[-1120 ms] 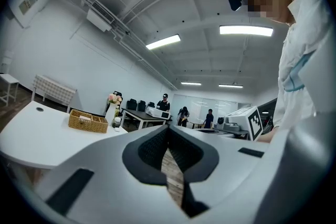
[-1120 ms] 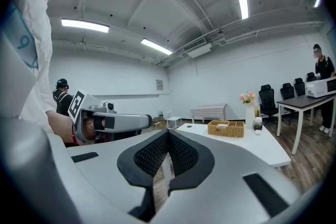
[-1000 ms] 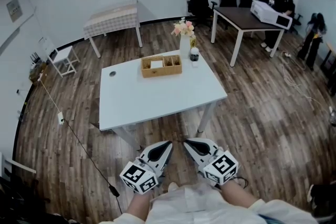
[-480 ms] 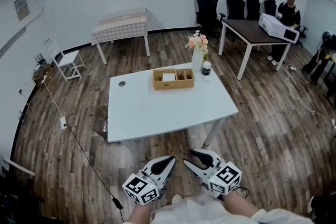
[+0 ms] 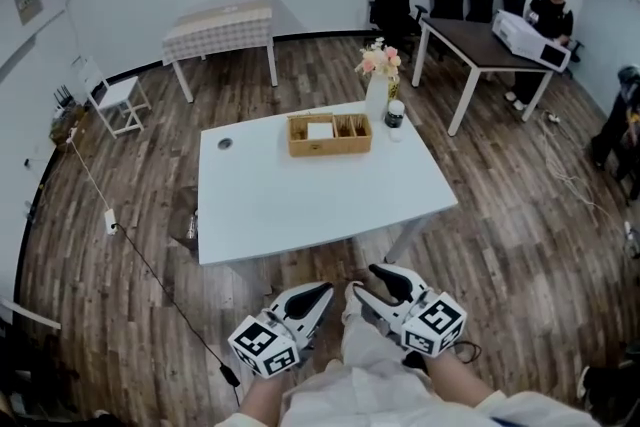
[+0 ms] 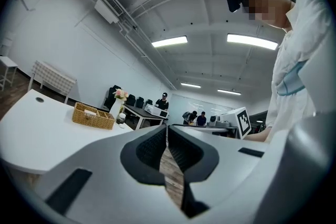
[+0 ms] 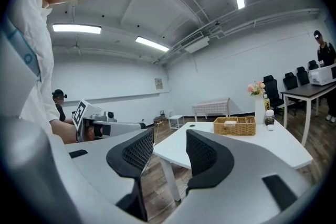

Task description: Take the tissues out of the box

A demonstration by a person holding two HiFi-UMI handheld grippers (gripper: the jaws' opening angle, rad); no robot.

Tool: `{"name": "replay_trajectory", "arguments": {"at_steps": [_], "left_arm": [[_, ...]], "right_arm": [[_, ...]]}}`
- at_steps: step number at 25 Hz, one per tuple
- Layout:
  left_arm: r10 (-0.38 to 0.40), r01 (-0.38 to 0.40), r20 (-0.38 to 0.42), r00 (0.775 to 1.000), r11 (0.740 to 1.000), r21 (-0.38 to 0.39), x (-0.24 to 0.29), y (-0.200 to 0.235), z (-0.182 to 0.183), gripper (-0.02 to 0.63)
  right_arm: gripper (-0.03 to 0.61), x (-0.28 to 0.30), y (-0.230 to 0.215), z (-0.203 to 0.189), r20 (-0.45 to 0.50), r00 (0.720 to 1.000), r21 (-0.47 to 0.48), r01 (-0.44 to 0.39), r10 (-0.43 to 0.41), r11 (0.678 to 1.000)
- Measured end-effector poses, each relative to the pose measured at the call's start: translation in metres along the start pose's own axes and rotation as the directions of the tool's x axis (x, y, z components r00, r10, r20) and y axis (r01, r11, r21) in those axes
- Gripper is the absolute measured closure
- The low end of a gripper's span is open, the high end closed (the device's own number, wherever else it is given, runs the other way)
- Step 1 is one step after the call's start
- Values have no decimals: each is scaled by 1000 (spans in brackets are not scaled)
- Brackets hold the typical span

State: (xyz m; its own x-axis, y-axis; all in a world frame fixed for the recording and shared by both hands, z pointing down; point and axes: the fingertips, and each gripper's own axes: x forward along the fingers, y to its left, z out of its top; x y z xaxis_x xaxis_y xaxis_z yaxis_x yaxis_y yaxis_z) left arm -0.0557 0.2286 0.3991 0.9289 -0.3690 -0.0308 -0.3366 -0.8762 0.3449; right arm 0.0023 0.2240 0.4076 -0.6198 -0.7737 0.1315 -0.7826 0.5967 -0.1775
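A wicker box (image 5: 329, 134) stands at the far side of the white table (image 5: 300, 200), with a white tissue (image 5: 320, 129) showing in its left compartment. Both grippers hang low by my body, short of the table's near edge. My left gripper (image 5: 325, 288) is shut with nothing in it; its tips meet in the left gripper view (image 6: 167, 128), where the wicker box (image 6: 93, 116) sits far off. My right gripper (image 5: 371, 281) is opening, with nothing between its jaws (image 7: 170, 136); the wicker box (image 7: 234, 125) is well beyond them.
A vase of flowers (image 5: 377, 85) and a small jar (image 5: 395, 115) stand right of the box. A cloth-covered table (image 5: 218, 25) is behind, and a dark table (image 5: 480, 40) with a person (image 5: 550, 10) and office chairs is at back right. A cable (image 5: 150, 265) runs across the floor at left.
My right gripper's jaws have parted from shut. The left gripper stays shut. The head view has shifted a little, and both grippers remain low near my body.
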Motion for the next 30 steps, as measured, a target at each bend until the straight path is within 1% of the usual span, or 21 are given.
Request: {"name": "replay_trajectory", "arguments": {"at_steps": [6, 11, 16, 20, 26, 30], "left_arm": [[54, -54, 12, 998, 999, -2, 8, 49, 22, 612], [78, -78, 8, 997, 997, 3, 31, 97, 37, 612], [90, -90, 8, 996, 996, 2, 64, 143, 56, 612], [107, -107, -3, 994, 994, -17, 88, 179, 64, 612], [134, -133, 2, 991, 990, -37, 118, 224, 80, 611], [147, -147, -9, 989, 988, -37, 136, 250, 89, 611]], "right_arm": [[367, 53, -28, 15, 13, 998, -9, -54, 54, 999], [359, 98, -60, 27, 17, 996, -8, -91, 92, 996], [350, 134, -104, 31, -7, 995, -6, -104, 104, 995], [340, 160, -145, 36, -51, 993, -10, -106, 105, 994], [326, 197, -203, 54, -86, 992, -29, -96, 93, 995], [320, 223, -229, 62, -122, 987, -51, -112, 105, 992]]}}
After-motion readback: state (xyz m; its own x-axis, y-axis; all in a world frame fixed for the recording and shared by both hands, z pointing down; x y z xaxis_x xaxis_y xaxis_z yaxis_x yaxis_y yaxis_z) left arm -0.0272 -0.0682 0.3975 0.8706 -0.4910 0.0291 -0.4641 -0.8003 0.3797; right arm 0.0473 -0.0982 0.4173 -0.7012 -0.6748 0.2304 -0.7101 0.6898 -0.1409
